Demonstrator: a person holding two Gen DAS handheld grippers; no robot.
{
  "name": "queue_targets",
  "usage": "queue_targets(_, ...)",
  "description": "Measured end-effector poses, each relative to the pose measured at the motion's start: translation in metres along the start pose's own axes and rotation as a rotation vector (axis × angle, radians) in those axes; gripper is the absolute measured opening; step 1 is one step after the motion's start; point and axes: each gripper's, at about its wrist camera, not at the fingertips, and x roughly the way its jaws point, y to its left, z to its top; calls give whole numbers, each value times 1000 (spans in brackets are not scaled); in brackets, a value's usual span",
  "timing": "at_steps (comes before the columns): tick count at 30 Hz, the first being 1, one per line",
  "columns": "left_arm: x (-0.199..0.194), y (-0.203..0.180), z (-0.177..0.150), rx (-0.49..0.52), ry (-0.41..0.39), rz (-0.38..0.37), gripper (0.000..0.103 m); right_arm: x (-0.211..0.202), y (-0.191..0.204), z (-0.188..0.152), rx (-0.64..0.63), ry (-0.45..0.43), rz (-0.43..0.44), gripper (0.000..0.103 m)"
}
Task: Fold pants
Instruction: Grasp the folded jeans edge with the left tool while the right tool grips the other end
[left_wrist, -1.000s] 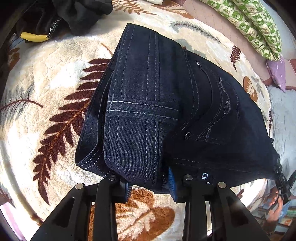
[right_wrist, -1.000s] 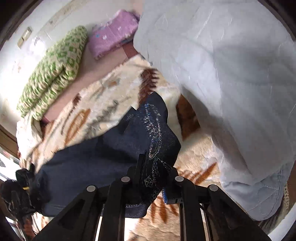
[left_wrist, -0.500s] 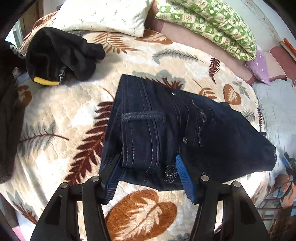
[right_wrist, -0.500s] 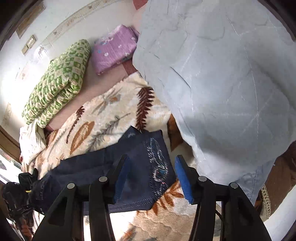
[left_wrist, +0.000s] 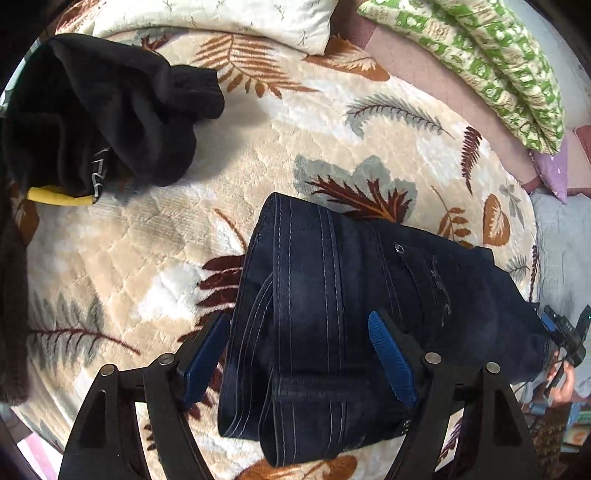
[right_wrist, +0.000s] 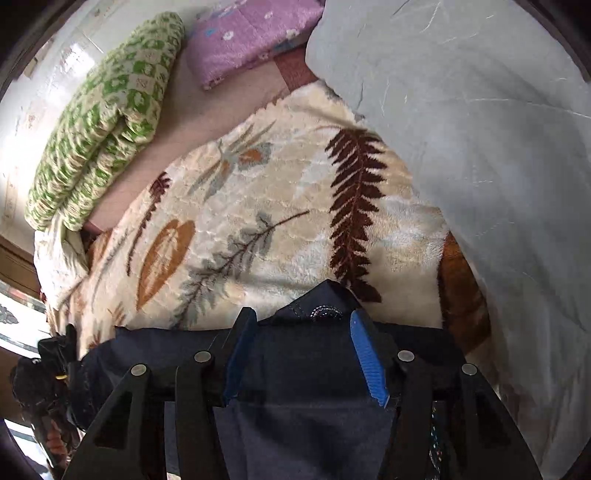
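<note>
Bed surface: cream plush blanket (left_wrist: 280, 147) printed with brown and grey leaves is spread across the bed and carries everything else.
Bedding around it: pale blue quilt (right_wrist: 480, 147) is heaped at one side; a green patterned folded quilt (right_wrist: 99, 122) and a purple blanket (right_wrist: 251, 33) are stacked by the wall.
Pants: dark denim pants (left_wrist: 332, 295) are laid on the leaf blanket as a compact stack of several layers, with stitched seams on top, just in front of both tools.
Other clothing: black garment (left_wrist: 99, 110) with a yellow tag is left well apart from the pants.
Left gripper (left_wrist: 299, 354): jaws are spread wide over the near end of the stack; nothing is clamped.
Right gripper (right_wrist: 306, 358): jaws are likewise parted above the denim, with cloth seen between them but not pinched, as far as the close view allows.
Progress: folding is judged largely done; perhaps a last fold, squaring or pressing flat is left.
</note>
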Motion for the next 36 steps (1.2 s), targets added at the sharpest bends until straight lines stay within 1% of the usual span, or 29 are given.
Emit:
queue_targets(2,14,1,10,-17,27,-6,78,15,7,3,-63,18,-67,55)
queue_targets(4,23,2,16,-31,38,-30,80,25,9,5,-86,26,-99,55)
queue_targets(6,28,5,21,-49,39,-78,81,34,7,7,-78,50,-94,55)
queue_targets(8,32,7,25,-59,51,-119,82,41,8,6,-98,71,-107,51)
queue_targets(9,34,7,27,-58,54,-125,82,43,10,6,-114,77,-111,44)
queue_targets(10,36,5,29,-53,54,-129,83,44,10,5,-124,77,-107,33)
queue_targets(12,40,3,32,-43,62,-139,82,44,11,5,-122,80,-93,21)
queue_targets(13,41,3,32,-48,61,-145,80,42,11,4,-122,72,-95,19)
queue_targets(15,42,3,33,-75,38,-129,60,38,15,2,-128,46,-100,14)
queue_targets(16,42,3,33,-83,39,-133,48,35,16,1,-122,33,-103,13)
queue_targets(17,44,2,30,-96,42,-129,40,33,15,1,-109,21,-108,12)
queue_targets(18,42,1,26,-103,31,-102,34,31,14,1,-93,11,-106,11)
queue_targets(19,38,-1,21,-93,13,-73,25,28,13,0,-76,-2,-108,10)
queue_targets(21,24,-4,7,-86,-26,-60,21,17,12,0,-47,-37,-104,10)
queue_targets(22,15,-4,-1,-78,-51,-53,16,8,11,0,-34,-65,-97,9)
queue_targets(24,0,-4,-12,-50,-116,0,16,-9,9,4,-7,-125,-73,9)
queue_targets(25,-2,-2,-14,-47,-142,35,15,-10,7,6,2,-132,-75,9)
queue_targets(26,-1,3,-13,-61,-144,59,15,-5,5,8,12,-117,-84,9)
queue_targets(28,9,18,-8,-123,-105,9,15,11,1,11,32,-94,-123,9)
queue_targets(29,13,22,-7,-142,-91,-1,15,21,-1,12,46,-80,-127,9)
queue_targets(30,18,24,-6,-146,-82,7,15,30,-2,12,58,-71,-136,9)
queue_targets(33,22,15,-4,-106,-78,54,16,51,-5,15,81,-50,-163,9)
queue_targets(34,20,12,-6,-96,-85,64,15,51,-8,18,107,-54,-148,9)
queue_targets(36,10,7,-11,-78,-109,64,15,40,-13,24,164,-89,-87,8)
